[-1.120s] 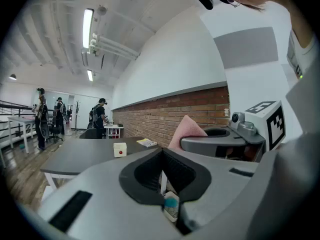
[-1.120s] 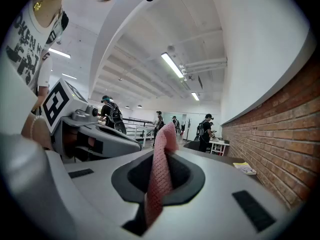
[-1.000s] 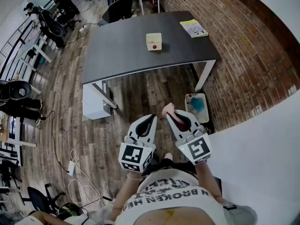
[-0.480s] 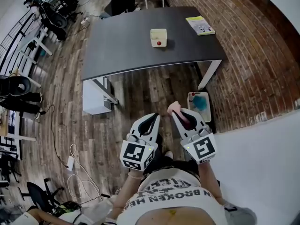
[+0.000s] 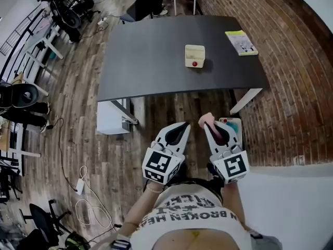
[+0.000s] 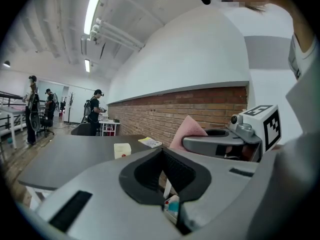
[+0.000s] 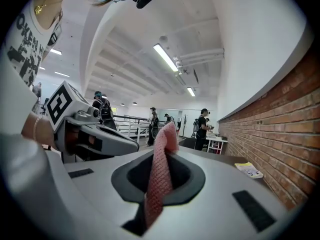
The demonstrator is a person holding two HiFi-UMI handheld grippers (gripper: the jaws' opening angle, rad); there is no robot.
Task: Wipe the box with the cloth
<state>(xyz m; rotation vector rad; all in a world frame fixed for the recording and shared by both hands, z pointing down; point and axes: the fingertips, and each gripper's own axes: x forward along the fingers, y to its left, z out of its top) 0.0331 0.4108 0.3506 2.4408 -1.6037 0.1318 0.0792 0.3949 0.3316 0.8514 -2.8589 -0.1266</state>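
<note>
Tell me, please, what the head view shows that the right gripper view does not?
Only the head view shows the box with its red spot and the cables on the floor. Only the right gripper view shows the ceiling lights and people standing far off. Both show the pink cloth clamped in the right gripper, the left gripper beside it, the yellow booklet and the brick wall.

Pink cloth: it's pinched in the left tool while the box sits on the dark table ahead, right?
No. The pink cloth is pinched in the right tool, not the left tool, as the right gripper view shows. The box does sit on the dark table ahead.
</note>
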